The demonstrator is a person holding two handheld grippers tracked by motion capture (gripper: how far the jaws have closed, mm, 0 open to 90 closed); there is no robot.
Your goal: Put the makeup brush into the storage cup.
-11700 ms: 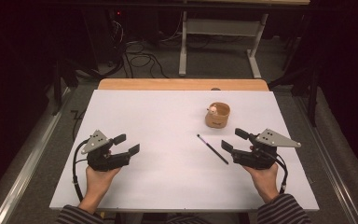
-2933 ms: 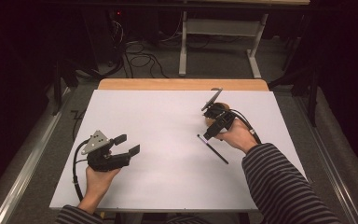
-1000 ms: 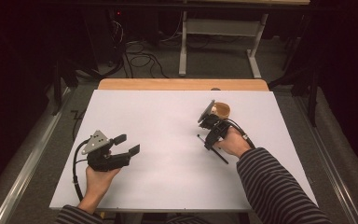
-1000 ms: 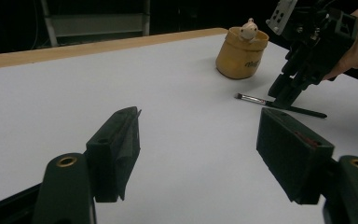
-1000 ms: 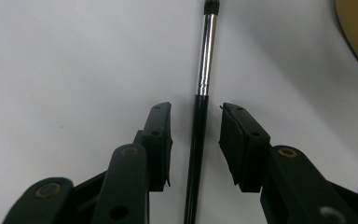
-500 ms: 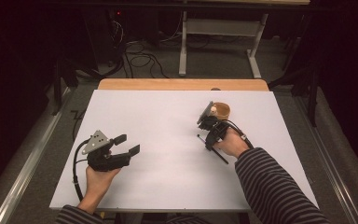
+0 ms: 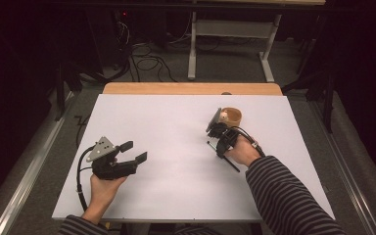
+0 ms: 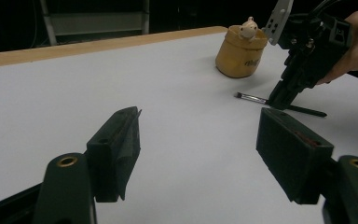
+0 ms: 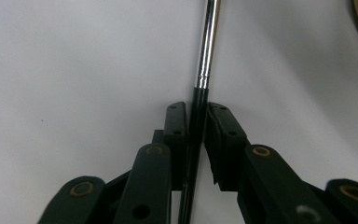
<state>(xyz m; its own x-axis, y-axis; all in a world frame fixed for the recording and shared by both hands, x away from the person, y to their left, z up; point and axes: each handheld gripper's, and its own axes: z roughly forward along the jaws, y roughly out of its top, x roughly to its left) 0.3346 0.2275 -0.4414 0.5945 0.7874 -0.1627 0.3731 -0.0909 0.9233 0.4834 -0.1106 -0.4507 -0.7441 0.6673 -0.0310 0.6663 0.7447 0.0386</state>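
Observation:
A thin brush (image 7: pixel 232 165) with a black handle and silver ferrule (image 9: pixel 207 46) lies on the white table (image 7: pixel 166 122), just in front of a tan cup (image 7: pixel 232 116). My right gripper (image 7: pixel 219 145) points down at the brush. Its jaws have just been closing, and in the right gripper view (image 9: pixel 196 109) the pads now press on the black handle. The left gripper view also shows that gripper (image 8: pixel 276 102) standing on the brush (image 8: pixel 251 97). My left gripper (image 7: pixel 134 151) rests at the front left, open and empty (image 8: pixel 198 135).
A small pale figure (image 8: pixel 248 27) sits on the rim of the cup (image 8: pixel 240 58). A wooden strip (image 7: pixel 191 88) borders the table's far edge. Beyond it are dark floor, cables and a desk frame (image 7: pixel 230 29).
About three seconds ago the right gripper was up beside the cup. It has since come down toward me onto the brush and has held there over the last second. The left gripper has not moved.

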